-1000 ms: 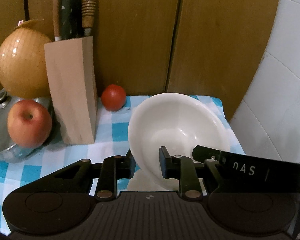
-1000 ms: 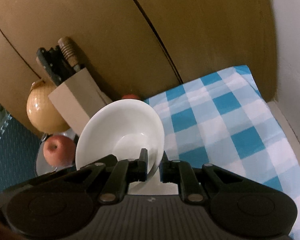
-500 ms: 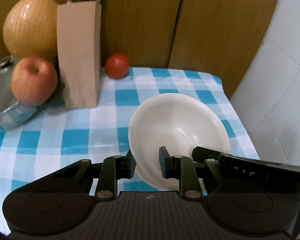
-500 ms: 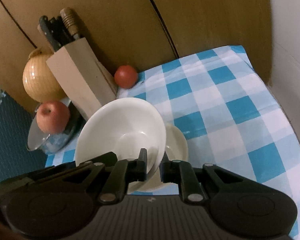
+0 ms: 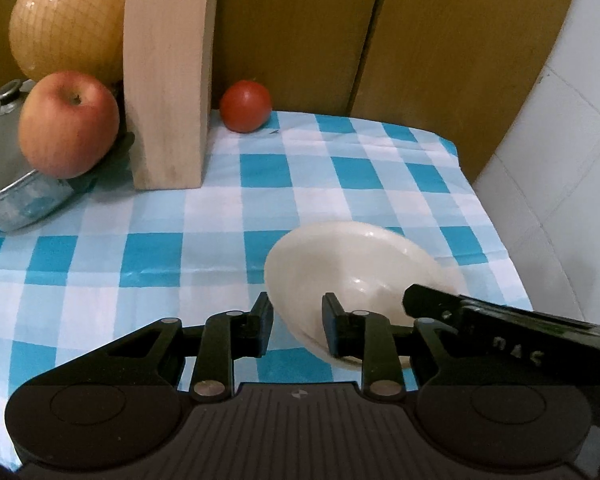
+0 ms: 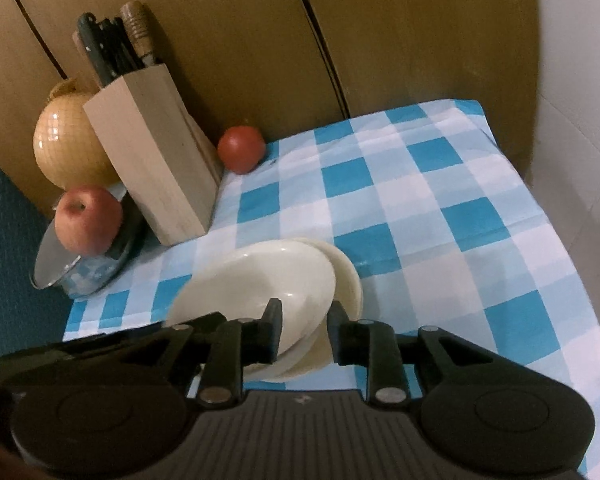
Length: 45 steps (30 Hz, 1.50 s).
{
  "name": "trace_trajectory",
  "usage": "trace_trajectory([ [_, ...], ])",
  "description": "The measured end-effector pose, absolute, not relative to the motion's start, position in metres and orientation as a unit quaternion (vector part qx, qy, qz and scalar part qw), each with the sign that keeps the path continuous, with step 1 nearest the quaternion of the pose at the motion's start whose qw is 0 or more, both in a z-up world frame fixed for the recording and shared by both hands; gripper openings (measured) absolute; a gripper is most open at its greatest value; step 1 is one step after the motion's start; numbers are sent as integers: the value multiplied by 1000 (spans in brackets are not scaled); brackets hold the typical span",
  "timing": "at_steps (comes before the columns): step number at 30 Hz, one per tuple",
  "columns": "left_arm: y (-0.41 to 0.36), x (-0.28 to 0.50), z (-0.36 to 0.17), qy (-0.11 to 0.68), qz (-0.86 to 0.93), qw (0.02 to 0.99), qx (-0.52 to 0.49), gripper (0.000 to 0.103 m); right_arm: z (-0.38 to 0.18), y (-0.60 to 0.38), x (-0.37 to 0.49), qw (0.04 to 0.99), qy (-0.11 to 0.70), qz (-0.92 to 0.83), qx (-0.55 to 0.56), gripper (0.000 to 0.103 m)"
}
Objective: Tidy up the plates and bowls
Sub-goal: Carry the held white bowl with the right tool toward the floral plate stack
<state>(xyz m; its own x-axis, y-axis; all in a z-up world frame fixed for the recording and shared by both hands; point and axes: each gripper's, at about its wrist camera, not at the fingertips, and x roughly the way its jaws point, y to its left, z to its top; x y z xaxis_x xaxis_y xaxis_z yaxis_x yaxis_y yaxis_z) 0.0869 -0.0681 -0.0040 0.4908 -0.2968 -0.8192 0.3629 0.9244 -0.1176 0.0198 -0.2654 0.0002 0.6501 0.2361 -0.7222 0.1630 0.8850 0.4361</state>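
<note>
A white bowl (image 5: pixel 356 268) (image 6: pixel 256 280) rests in a second white bowl (image 6: pixel 346 280) on the blue checked cloth (image 5: pixel 220 216). My left gripper (image 5: pixel 296 322) is open, its jaws either side of the bowl's near rim without pinching it. My right gripper (image 6: pixel 302 330) is open too, its jaws straddling the rims of both bowls. The right gripper's finger shows in the left wrist view (image 5: pixel 500 328), beside the bowl.
A wooden knife block (image 5: pixel 168 76) (image 6: pixel 152 152), a tomato (image 5: pixel 245 106) (image 6: pixel 241 149), an apple (image 5: pixel 69 124) on a pot lid (image 5: pixel 4 176), and a yellow melon (image 5: pixel 66 20) stand at the back left. Wooden panels behind, white tiled wall (image 5: pixel 560 160) right.
Both grippers lowered the bowl from tilted in the air down into the second bowl on the cloth. Both sets of jaws have opened and let go of its rim.
</note>
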Motion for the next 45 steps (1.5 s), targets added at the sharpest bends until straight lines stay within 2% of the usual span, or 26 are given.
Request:
trace_trajectory([
  [8,-66,90,-7,469,-194,861,33,35,2,-266,22,883,412,9,225,28],
  [20,-70,91,-11,476,-205,855,35,37,-1,-276,23,884,412,-6,220,30],
  [22,-71,91,-11,476,-208,854,38,42,-5,-278,23,882,416,-7,222,30],
  [24,-71,91,-12,473,-210,855,38,56,-8,-279,23,880,419,-8,223,31],
  [31,-70,100,-18,481,-207,852,30,64,-22,-288,28,870,431,-17,240,32],
  [35,-74,105,-29,494,-201,845,36,60,-33,-288,33,859,444,-14,254,32],
  [37,-76,106,-34,502,-196,842,42,51,-39,-287,36,853,452,-9,260,32],
  [38,-76,108,-37,508,-195,838,44,41,-41,-286,37,852,454,-4,261,32],
  [39,-77,108,-39,513,-193,835,45,36,-43,-286,38,848,459,1,265,32],
  [41,-76,110,-43,521,-197,830,41,32,-48,-285,41,838,468,9,278,17],
  [45,-79,108,-41,515,-203,831,53,30,-51,-283,43,833,473,16,287,14],
])
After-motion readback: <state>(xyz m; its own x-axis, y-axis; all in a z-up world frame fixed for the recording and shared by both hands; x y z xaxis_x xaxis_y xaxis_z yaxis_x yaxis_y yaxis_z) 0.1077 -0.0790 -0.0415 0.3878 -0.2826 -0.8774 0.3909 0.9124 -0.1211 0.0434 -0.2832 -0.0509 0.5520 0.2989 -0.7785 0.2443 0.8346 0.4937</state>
